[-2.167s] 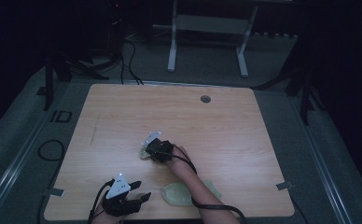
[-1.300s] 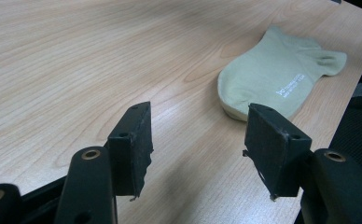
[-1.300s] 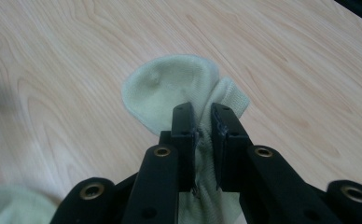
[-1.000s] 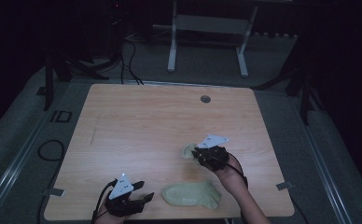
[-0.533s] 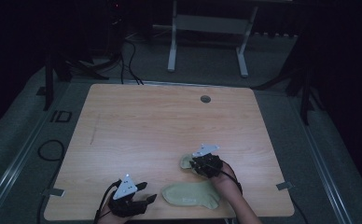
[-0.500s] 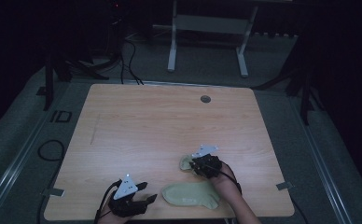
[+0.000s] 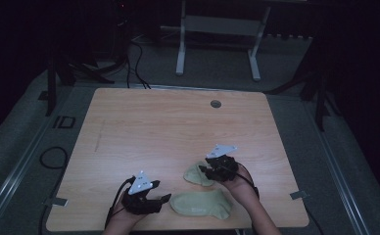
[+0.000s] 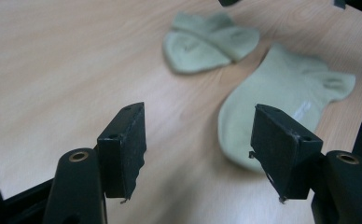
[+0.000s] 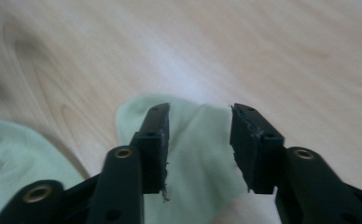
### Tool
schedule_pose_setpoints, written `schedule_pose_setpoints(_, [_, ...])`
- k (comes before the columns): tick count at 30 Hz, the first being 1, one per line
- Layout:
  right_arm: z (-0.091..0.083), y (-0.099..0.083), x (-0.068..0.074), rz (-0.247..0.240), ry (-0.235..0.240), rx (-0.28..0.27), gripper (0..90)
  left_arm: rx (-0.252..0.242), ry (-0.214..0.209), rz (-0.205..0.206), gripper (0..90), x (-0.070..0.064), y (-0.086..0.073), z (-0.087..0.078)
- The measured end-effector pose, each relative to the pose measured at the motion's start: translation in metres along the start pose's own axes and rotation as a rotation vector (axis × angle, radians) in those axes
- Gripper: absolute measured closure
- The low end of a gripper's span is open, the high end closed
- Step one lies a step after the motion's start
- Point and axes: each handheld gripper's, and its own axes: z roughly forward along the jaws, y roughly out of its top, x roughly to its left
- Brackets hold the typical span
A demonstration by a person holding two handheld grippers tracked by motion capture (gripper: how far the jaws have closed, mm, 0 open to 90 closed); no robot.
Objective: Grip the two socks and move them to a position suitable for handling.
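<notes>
While lying at six o'clock on the table: flat sock, folded sock just beyond; right gripper hovering over folded sock, jaws parted; left gripper sitting at seven o'clock, jaws spread.

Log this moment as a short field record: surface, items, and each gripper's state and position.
surface: wooden table
item 1: flat sock, pale green, near the front edge
item 2: folded sock, pale green, lying just beyond the flat sock
left gripper: jaws wide open, holding nothing, at the toe end of the flat sock
right gripper: jaws parted, over the folded sock; whether they touch it cannot be told
other: round hole near the table's far edge
</notes>
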Motion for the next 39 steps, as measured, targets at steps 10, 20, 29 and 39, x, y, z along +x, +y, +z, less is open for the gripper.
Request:
schedule_pose_setpoints(10, [0.004,-0.002,-0.012,0.019,0.017,0.030,66.8,0.029,-0.064,0.094,35.9,0.009,0.046,0.043])
schedule_pose_setpoints(20, [0.033,-0.014,-0.016,0.019,0.022,0.115,66.1,0.130,-0.044,0.084,41.7,0.027,0.056,0.092])
schedule_pose_setpoints(29, [0.038,-0.017,-0.015,0.002,0.038,0.118,76.5,0.206,-0.053,0.120,57.2,0.025,0.055,0.109])
schedule_pose_setpoints(39, [0.038,-0.016,-0.014,-0.002,0.049,0.112,85.1,0.213,-0.041,0.119,86.6,0.021,0.061,0.113])
